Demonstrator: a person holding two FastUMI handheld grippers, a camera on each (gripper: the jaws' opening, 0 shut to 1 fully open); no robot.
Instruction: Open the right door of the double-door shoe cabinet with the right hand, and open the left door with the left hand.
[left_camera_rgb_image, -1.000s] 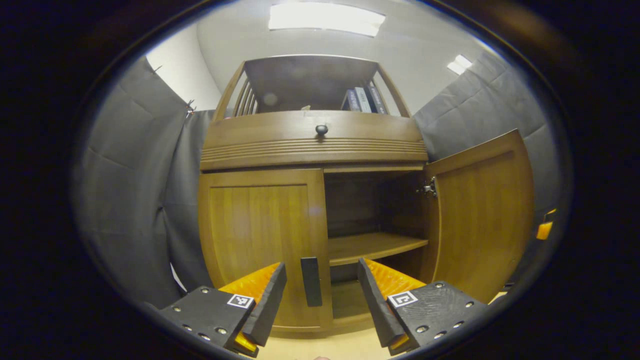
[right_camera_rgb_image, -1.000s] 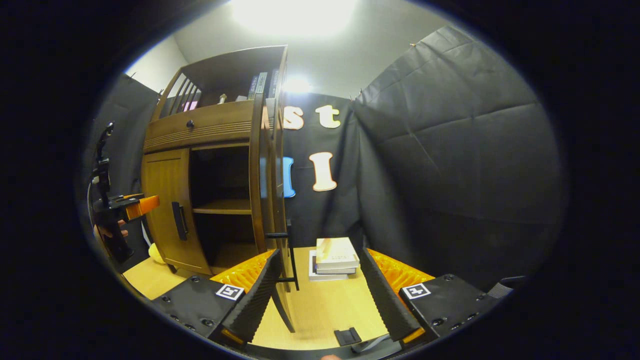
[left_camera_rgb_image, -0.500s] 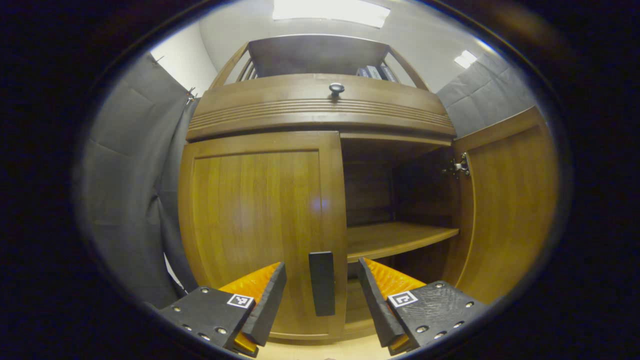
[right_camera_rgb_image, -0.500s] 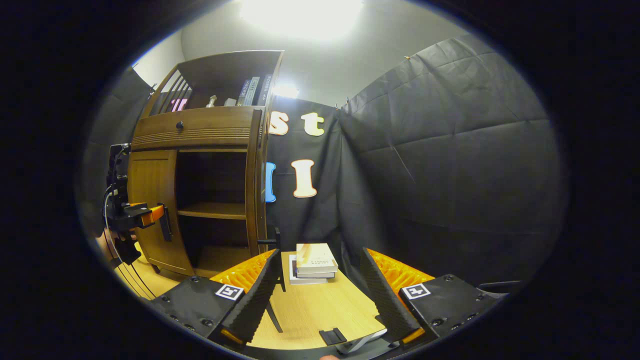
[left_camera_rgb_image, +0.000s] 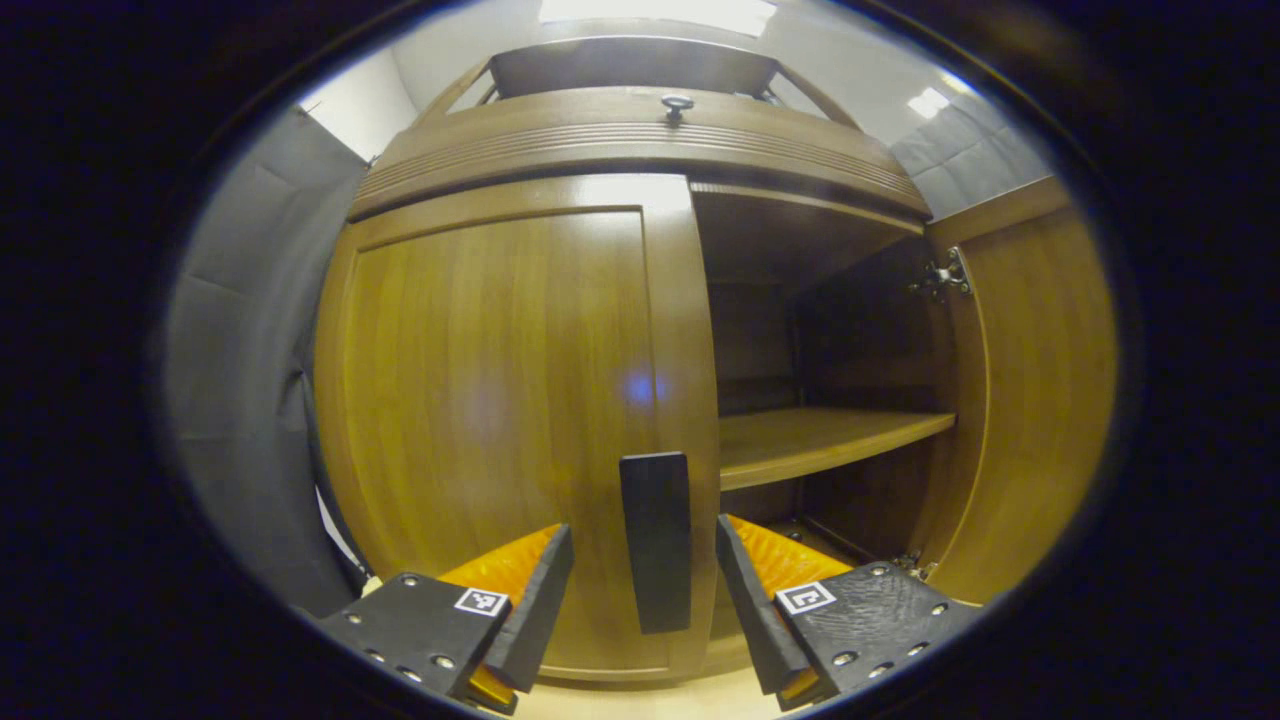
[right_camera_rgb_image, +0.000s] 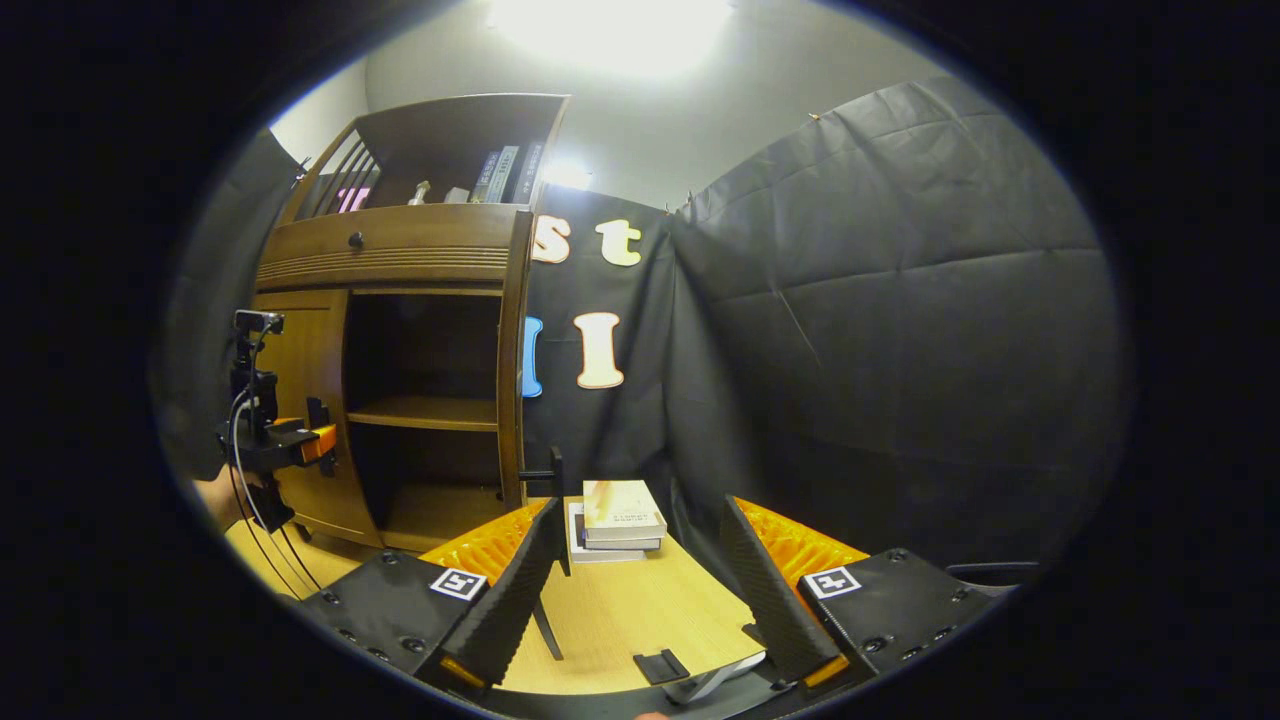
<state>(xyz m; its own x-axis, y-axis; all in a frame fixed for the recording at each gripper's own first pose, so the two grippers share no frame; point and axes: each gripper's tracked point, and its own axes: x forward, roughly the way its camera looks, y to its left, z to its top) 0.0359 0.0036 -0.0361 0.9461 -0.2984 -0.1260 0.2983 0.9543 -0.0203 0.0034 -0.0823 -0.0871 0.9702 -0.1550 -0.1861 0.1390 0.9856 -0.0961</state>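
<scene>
Right door stands open; my right tongs hang spread and empty. My left tongs, spread, straddle the shut left door's handle; next I should pinch it and pull

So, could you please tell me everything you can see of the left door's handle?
The left door's handle is a flat, dark, matte vertical bar, mounted low on the closed left door near its inner edge. The left gripper is open, a finger on each side of it; neither visibly touches it.
</scene>
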